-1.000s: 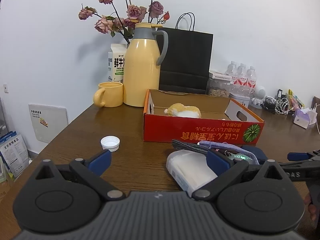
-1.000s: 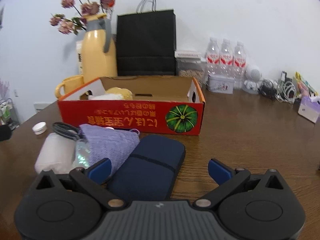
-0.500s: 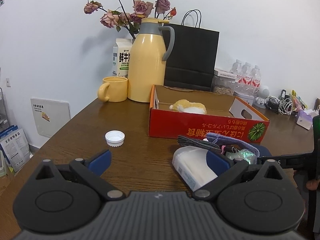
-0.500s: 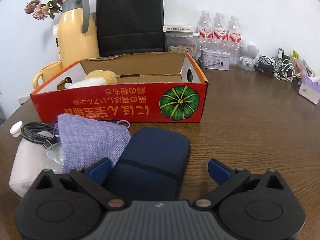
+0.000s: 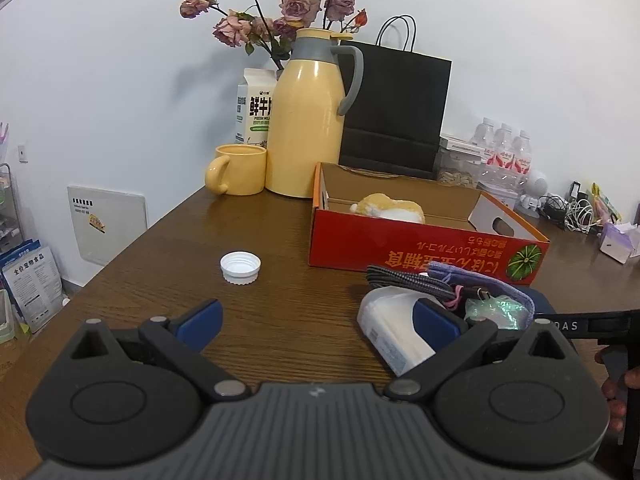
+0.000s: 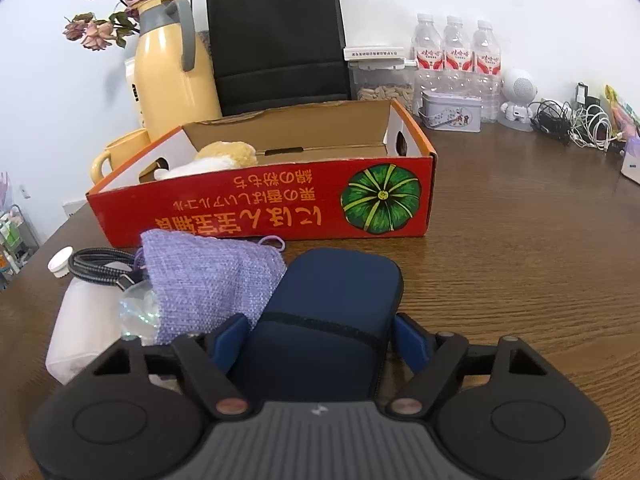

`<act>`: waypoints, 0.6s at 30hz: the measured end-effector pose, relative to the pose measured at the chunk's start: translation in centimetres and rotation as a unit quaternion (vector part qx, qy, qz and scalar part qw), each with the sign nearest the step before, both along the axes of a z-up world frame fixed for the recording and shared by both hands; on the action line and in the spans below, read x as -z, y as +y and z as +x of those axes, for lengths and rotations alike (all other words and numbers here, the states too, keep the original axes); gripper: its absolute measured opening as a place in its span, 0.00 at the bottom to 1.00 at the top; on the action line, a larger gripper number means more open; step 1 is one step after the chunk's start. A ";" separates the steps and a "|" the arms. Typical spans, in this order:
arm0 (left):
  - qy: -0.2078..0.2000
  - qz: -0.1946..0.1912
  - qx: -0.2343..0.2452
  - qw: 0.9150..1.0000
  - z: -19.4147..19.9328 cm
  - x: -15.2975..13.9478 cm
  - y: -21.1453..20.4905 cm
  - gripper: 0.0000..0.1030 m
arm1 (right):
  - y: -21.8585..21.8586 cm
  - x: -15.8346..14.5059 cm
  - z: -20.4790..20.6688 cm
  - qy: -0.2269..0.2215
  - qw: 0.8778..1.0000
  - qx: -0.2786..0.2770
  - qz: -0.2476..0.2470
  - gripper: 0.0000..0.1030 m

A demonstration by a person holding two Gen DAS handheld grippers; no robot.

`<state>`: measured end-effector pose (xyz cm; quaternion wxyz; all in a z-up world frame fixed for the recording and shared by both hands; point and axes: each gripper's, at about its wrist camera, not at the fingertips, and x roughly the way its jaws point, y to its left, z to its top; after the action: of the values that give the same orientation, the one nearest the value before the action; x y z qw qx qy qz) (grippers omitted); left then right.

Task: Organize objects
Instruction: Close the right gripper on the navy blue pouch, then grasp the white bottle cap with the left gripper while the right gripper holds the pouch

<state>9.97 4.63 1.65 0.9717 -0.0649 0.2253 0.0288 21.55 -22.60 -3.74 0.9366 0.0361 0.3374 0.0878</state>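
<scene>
Navy case (image 6: pixel 328 320) between right gripper (image 6: pixel 320 340) pads, jaws just closing; contact unclear. Left gripper (image 5: pixel 316 316) agape.

Right gripper (image 6: pixel 320 340) tilted down toward table, jaws just been closing, blue pads either side of navy case (image 6: pixel 332 312), close against its sides. Left gripper (image 5: pixel 316 320) hovering low over table, jaws spread wide, nothing between. Fingers of right hand (image 5: pixel 616 384) visible at edge.

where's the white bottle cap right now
In the left wrist view the white bottle cap lies alone on the wooden table, left of the red cardboard box and in front of the yellow mug.
</scene>
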 end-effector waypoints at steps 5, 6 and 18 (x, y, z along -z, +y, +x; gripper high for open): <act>0.003 -0.001 -0.007 1.000 0.2 0.2 0.3 1.00 | -0.2 -0.2 -0.5 -0.017 1.000 -0.006 0.006 0.64; 0.003 0.000 -0.009 1.000 0.3 0.2 0.4 1.00 | -0.1 -0.2 -0.6 -0.019 1.000 -0.008 0.005 0.63; 0.009 0.020 -0.044 0.999 2.2 0.6 2.1 1.00 | -1.3 -0.9 -1.9 -0.071 0.997 -0.013 -0.008 0.62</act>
<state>12.14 6.78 1.07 0.9684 -0.0554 0.2308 0.0763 19.67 -23.86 -2.85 0.9571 0.0175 0.2716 0.0996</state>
